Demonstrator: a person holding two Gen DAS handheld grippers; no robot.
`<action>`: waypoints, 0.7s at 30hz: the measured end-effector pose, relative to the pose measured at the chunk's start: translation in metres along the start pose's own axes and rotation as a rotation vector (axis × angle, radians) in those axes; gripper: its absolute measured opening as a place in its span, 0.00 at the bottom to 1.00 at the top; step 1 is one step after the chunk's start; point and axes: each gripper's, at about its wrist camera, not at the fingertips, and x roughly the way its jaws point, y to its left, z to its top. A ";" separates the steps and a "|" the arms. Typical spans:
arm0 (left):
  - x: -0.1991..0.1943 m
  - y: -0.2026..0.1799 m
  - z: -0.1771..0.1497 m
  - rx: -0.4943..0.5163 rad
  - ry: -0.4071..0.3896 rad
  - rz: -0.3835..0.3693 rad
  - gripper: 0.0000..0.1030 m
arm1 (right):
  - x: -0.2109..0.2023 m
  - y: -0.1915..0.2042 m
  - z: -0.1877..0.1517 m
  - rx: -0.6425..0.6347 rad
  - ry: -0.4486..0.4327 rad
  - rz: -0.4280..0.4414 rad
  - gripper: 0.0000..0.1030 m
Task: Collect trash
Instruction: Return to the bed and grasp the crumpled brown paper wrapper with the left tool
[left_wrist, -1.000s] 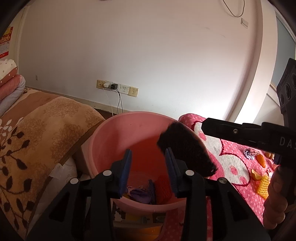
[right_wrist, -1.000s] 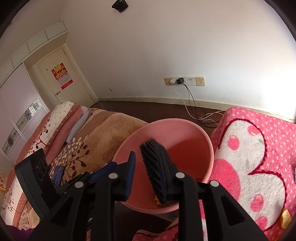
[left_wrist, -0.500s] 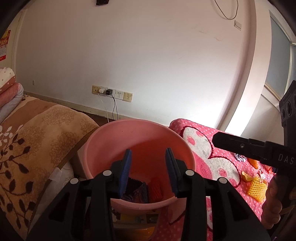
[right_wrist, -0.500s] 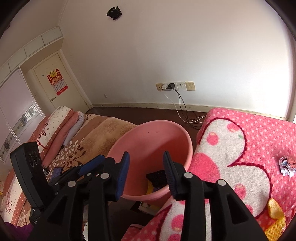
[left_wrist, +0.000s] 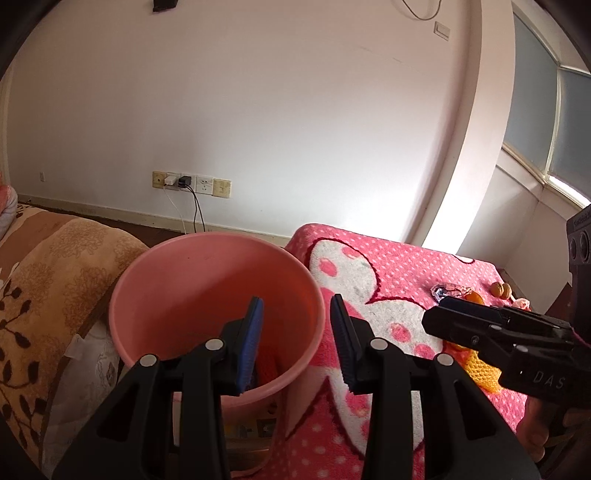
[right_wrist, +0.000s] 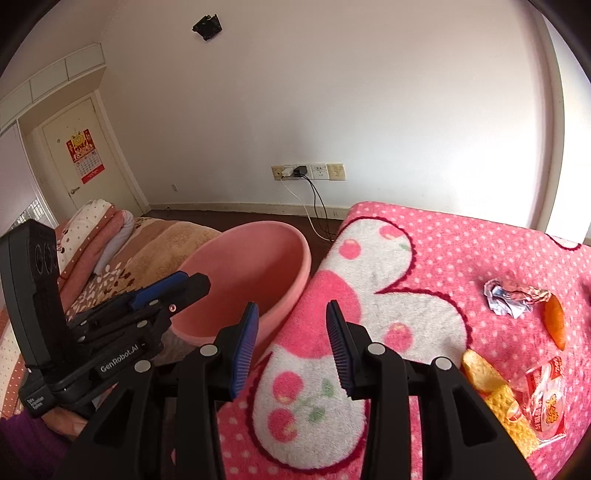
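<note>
The pink bucket (left_wrist: 207, 280) stands between a brown bed and the pink dotted blanket (left_wrist: 388, 258); something red (left_wrist: 267, 365) lies inside it. My left gripper (left_wrist: 296, 306) is open and empty above the bucket's right rim. My right gripper (right_wrist: 291, 314) is open with nothing between its pads, over the blanket's edge (right_wrist: 461, 243) beside the bucket (right_wrist: 258, 266). On the blanket lie a crumpled foil wrapper (right_wrist: 509, 297), an orange peel (right_wrist: 554, 325), a yellow foam net (right_wrist: 506, 410) and a red-and-white snack wrapper (right_wrist: 546, 398).
A brown patterned quilt (left_wrist: 48, 280) covers the bed left of the bucket, with folded bedding (right_wrist: 99, 229) behind it. Wall sockets with cables (right_wrist: 306, 171) sit low on the white wall. A walnut (left_wrist: 500, 288) lies at the blanket's far side. A door (right_wrist: 81, 158) is far left.
The black piece held by my right gripper over the bucket dropped into it, and the jaws widened. Both grippers then swung right, toward the blanket.
</note>
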 end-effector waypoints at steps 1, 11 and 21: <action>0.001 -0.006 -0.001 0.016 0.002 -0.008 0.37 | -0.005 -0.003 -0.005 -0.006 -0.003 -0.014 0.36; 0.019 -0.057 -0.010 0.116 0.050 -0.091 0.37 | -0.051 -0.050 -0.047 0.009 -0.031 -0.174 0.36; 0.033 -0.096 -0.018 0.204 0.091 -0.156 0.37 | -0.086 -0.112 -0.078 0.107 -0.070 -0.344 0.36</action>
